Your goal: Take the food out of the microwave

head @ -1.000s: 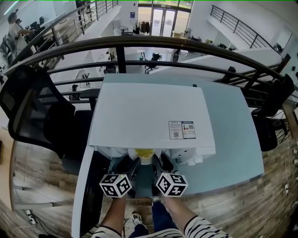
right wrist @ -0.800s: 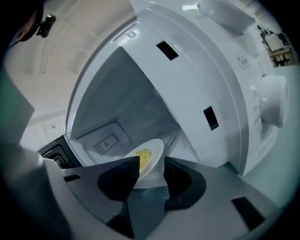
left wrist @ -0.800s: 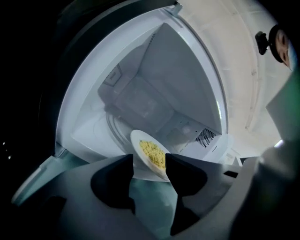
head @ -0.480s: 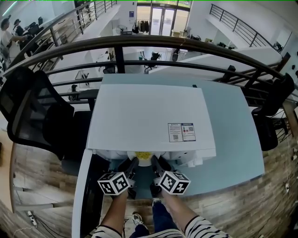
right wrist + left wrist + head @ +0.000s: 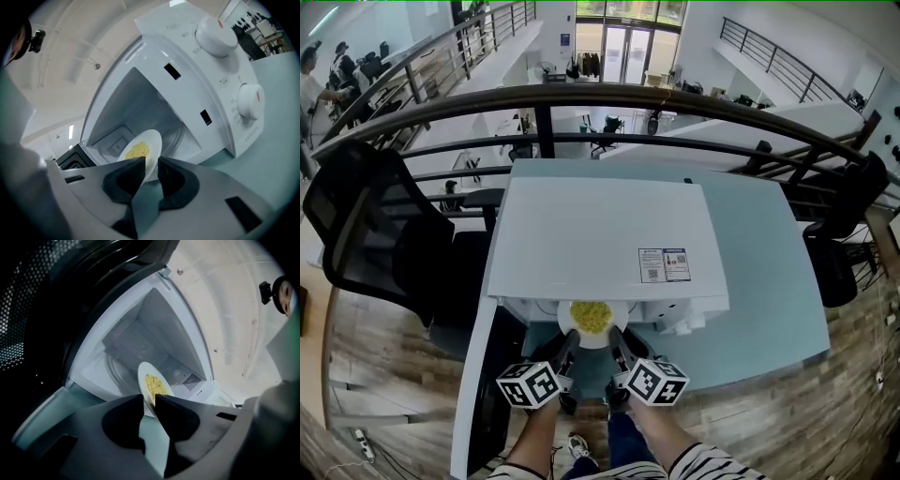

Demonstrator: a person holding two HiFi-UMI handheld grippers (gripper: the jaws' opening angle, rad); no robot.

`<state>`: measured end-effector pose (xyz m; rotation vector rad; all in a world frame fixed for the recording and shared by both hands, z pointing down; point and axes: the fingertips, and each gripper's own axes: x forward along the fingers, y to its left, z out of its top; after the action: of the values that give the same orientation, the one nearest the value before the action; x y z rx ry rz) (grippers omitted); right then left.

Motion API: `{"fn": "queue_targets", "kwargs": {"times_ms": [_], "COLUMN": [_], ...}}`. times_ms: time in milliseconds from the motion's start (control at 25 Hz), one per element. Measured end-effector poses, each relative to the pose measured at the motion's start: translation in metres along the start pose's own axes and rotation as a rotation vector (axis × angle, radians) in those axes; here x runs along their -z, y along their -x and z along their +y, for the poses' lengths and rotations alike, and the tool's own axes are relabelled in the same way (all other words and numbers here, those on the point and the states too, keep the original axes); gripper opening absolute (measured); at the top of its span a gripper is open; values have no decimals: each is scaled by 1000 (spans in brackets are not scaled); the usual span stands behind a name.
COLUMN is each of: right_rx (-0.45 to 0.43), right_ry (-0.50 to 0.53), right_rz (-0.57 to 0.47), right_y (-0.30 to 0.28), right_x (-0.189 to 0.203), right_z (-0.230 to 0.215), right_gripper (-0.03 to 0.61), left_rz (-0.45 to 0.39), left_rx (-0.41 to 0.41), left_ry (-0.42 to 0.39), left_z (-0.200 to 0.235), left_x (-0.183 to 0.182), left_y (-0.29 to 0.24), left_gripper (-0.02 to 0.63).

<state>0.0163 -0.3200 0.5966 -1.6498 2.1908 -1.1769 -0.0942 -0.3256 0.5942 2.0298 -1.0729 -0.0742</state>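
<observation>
Pretty bright, even daylight pouring in from the tall glass doors [image 5: 625, 42] far behind the boxy white microwave [image 5: 605, 239], heavy fisheye bending all around it, and both gripper views go dark at the corners with a soft, blurry foreground.

Head view steeply down on microwave [image 5: 600, 234]; both gripper views close, facing its cavity, sharing plate [image 5: 144, 376].

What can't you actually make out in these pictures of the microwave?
Microwave inside, head view: hidden under its own top.
Label print, head view: too small.
Dial markings, right gripper view: too small.
Yellow food, every view: too blurred to identify.
</observation>
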Motion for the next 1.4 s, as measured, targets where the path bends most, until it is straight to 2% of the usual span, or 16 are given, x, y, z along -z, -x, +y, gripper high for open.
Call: {"fn": "queue_targets", "kwargs": {"times_ms": [1000, 1400], "right_rx": [59, 0], "right_ry": [-29, 7], "right_rz": [-108, -68], "right_y": [165, 205], "right_x": [47, 46], "right_z": [46, 61], "right_gripper": [84, 84], "left_rz": [39, -20], "left_rx": [111, 83], "left_ry": [-56, -51], "left_z": [-84, -116], "left_x": [67, 80], "left_y": [127, 161], "left_gripper": [86, 84]}}
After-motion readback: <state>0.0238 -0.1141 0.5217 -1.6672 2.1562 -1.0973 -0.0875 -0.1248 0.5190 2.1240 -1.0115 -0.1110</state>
